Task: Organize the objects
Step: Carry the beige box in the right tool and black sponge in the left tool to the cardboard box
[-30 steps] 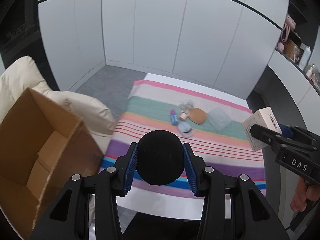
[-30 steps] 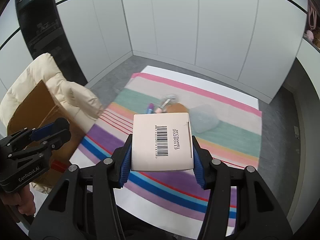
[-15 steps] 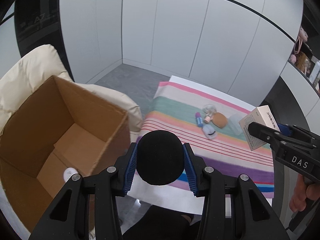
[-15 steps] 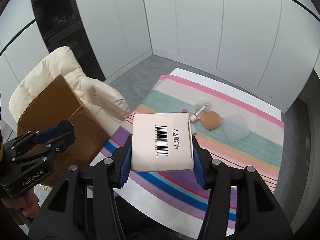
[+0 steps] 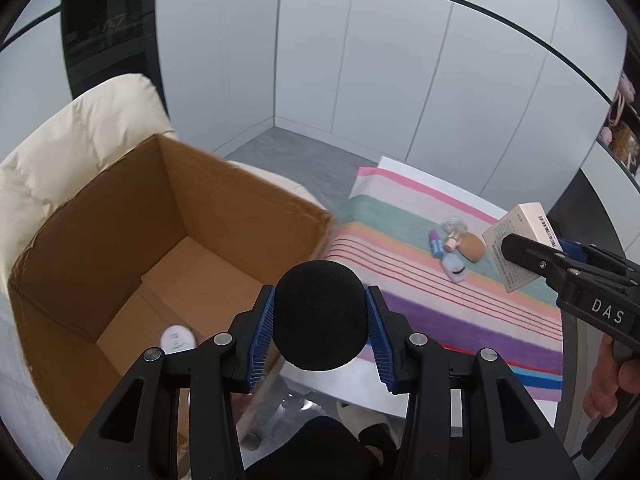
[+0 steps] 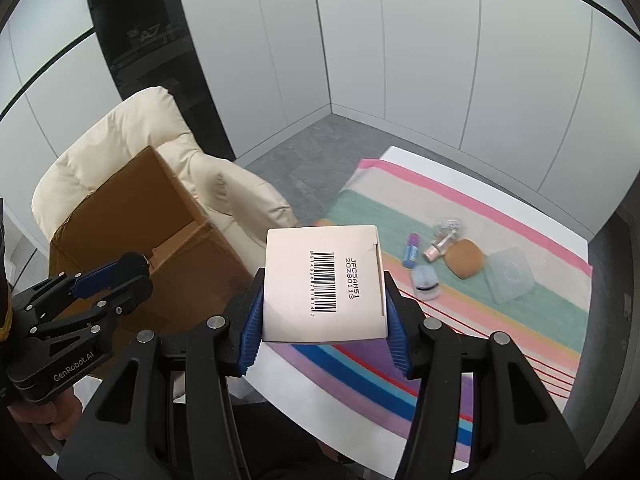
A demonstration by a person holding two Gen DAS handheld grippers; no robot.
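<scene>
Left hand-held gripper (image 5: 320,320), blue ribbed pads pinching a black foam ball (image 5: 321,314): round, matte, finely porous, filling the whole gap between the pads. It is held in the air above the near right rim of an open cardboard box (image 5: 168,216), which sits on a cream padded chair (image 5: 80,128). A small white round container (image 5: 178,338) lies on the box floor.

Right hand-held gripper (image 6: 324,314), pads pressed on the two sides of a pale pink carton (image 6: 324,282): flat, rectangular, its upper face printed with a black barcode and a line of code. It is held above the near left corner of the table (image 6: 440,160), beside the box.

On the striped cloth (image 6: 520,320) covering the table, near the middle, a loose cluster: a blue and purple tube (image 6: 411,251), a clear bottle with a rose cap (image 6: 442,240), a tan oval sponge (image 6: 464,258), a pale blue clip-like item (image 6: 426,282) and a translucent square case (image 6: 510,276).
</scene>
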